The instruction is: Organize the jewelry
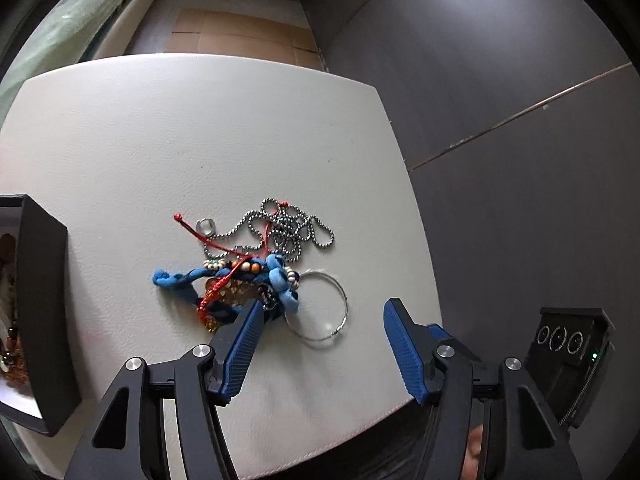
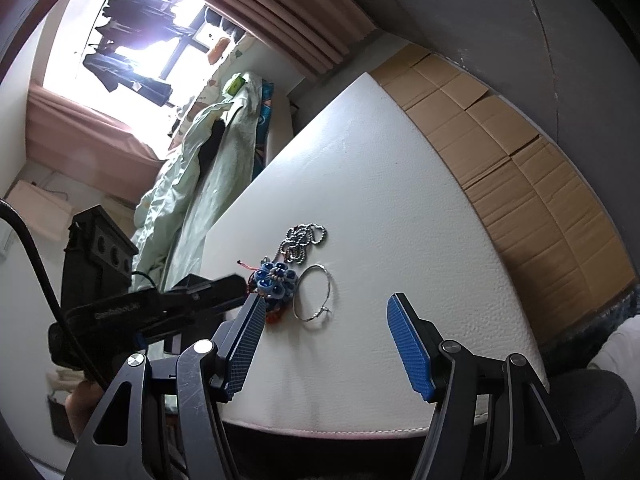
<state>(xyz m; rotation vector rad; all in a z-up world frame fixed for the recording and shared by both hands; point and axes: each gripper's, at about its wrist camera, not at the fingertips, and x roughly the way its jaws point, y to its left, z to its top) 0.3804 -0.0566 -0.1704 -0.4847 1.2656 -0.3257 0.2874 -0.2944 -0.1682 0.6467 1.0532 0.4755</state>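
A tangled heap of jewelry lies on the white table (image 1: 200,128): a steel ball chain (image 1: 289,227), a blue bead and cloth bracelet (image 1: 282,280), a red cord (image 1: 224,249) and a small silver ring (image 1: 206,226). Beside the heap lies a thin silver bangle (image 1: 345,305). My left gripper (image 1: 326,306) stands open just above the table, its fingers either side of the bangle and not touching it. My right gripper (image 2: 326,299) is open too and holds nothing. It hangs near the table's front edge, with the bangle (image 2: 297,303) and blue bracelet (image 2: 276,280) just ahead.
A black box (image 1: 44,300) with beaded pieces inside stands at the table's left edge. The left tool's black housing (image 2: 120,312) crosses the left of the right wrist view. Cardboard sheets (image 2: 520,168) cover the floor beyond the table. A bed with pale green bedding (image 2: 192,168) runs alongside.
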